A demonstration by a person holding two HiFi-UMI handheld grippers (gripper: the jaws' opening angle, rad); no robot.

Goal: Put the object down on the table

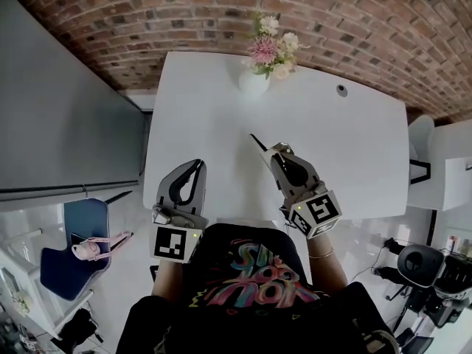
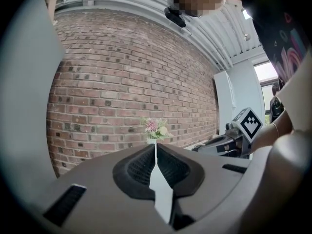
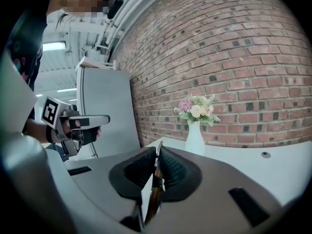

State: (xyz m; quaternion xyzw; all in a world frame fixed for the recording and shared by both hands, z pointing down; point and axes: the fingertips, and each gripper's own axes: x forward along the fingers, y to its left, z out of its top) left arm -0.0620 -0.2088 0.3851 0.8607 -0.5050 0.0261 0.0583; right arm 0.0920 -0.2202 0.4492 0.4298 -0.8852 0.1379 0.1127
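Note:
A thin dark pointed object [image 1: 256, 141] sticks out past the tips of my right gripper [image 1: 274, 150], which is shut on it above the white table [image 1: 346, 146]. In the right gripper view the object [image 3: 155, 189] runs as a narrow brownish strip between the ribbed pads [image 3: 171, 168] of the right gripper [image 3: 157, 152]. My left gripper [image 1: 198, 165] hovers at the table's near left edge. In its own view the left gripper [image 2: 156, 152] is shut with nothing between the jaws.
A white vase of pink and cream flowers [image 1: 257, 76] stands at the table's far edge before a brick wall. A small round cable hole [image 1: 341, 91] is at the back right. A grey cabinet [image 1: 66, 124] and a blue chair [image 1: 74, 249] are left; a white chair [image 1: 422, 146] is right.

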